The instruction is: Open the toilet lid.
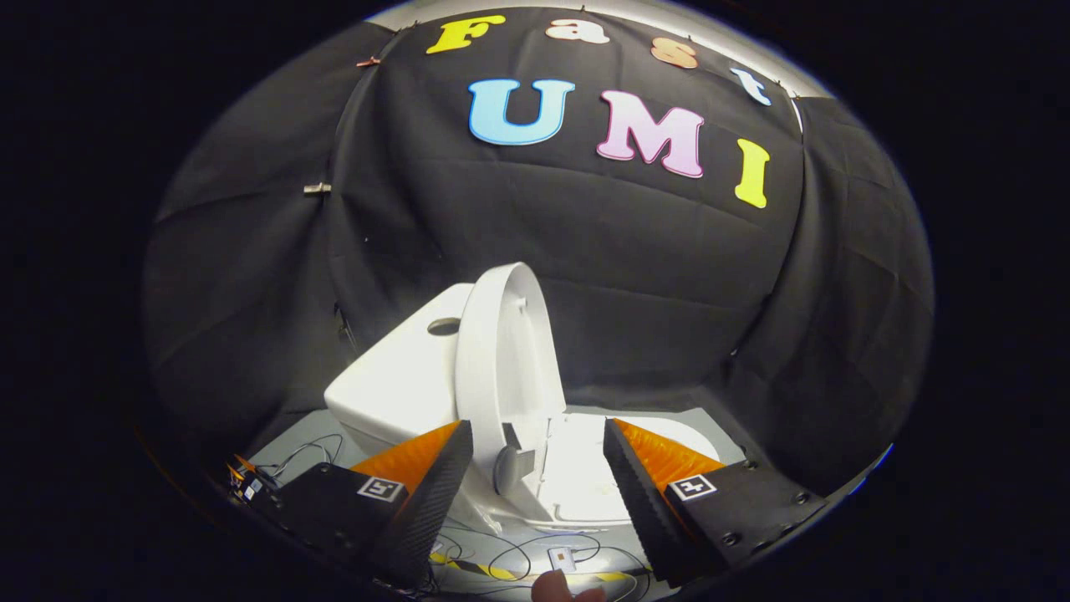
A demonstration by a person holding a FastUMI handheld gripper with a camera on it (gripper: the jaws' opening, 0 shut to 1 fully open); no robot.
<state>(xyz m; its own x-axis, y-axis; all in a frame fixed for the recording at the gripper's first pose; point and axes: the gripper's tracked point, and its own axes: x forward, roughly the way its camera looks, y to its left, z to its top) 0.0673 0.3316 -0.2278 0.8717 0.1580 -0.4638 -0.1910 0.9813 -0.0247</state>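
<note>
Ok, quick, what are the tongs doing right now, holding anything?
Tongs: open, holding nothing; fingers apart on either side of the raised toilet lid, not touching it.

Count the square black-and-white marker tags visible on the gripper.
2. One square black-and-white marker tag sits on the left finger's base, the other on the right finger's base. The jaws stand open, the raised white plastic toilet lid just beyond them. Others may be hidden.
</note>
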